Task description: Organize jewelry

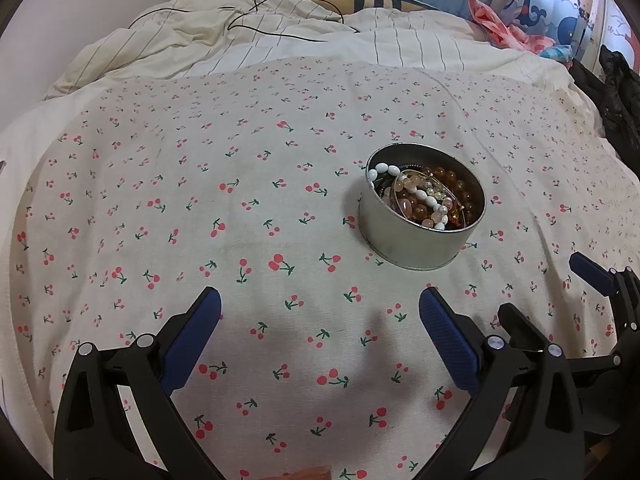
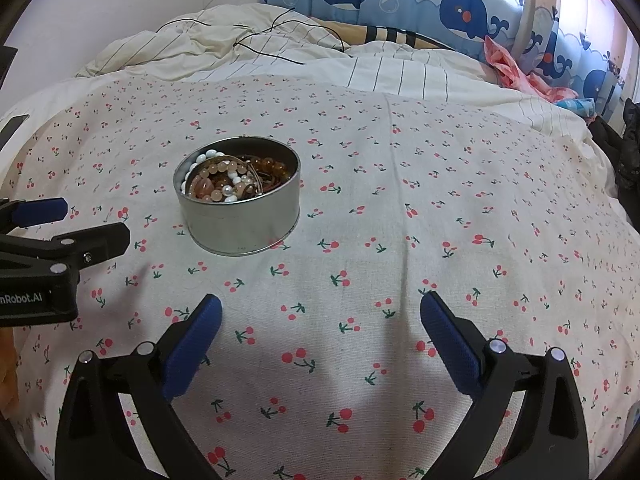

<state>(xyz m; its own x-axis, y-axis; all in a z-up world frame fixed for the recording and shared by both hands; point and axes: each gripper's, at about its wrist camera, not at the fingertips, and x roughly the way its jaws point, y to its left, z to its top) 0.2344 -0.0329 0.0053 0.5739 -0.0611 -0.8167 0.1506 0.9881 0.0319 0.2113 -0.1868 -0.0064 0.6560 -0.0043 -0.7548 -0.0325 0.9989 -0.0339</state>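
Both the left hand-held gripper (image 1: 320, 320) and right hand-held gripper (image 2: 320, 324) are spread wide and empty, so reach slowly toward one o'clock and pinch one bead string in the tin (image 1: 404, 240).

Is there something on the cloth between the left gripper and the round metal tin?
Nothing but bare cherry-print cloth lies between the left gripper and the tin. The left wrist view shows this stretch whole.
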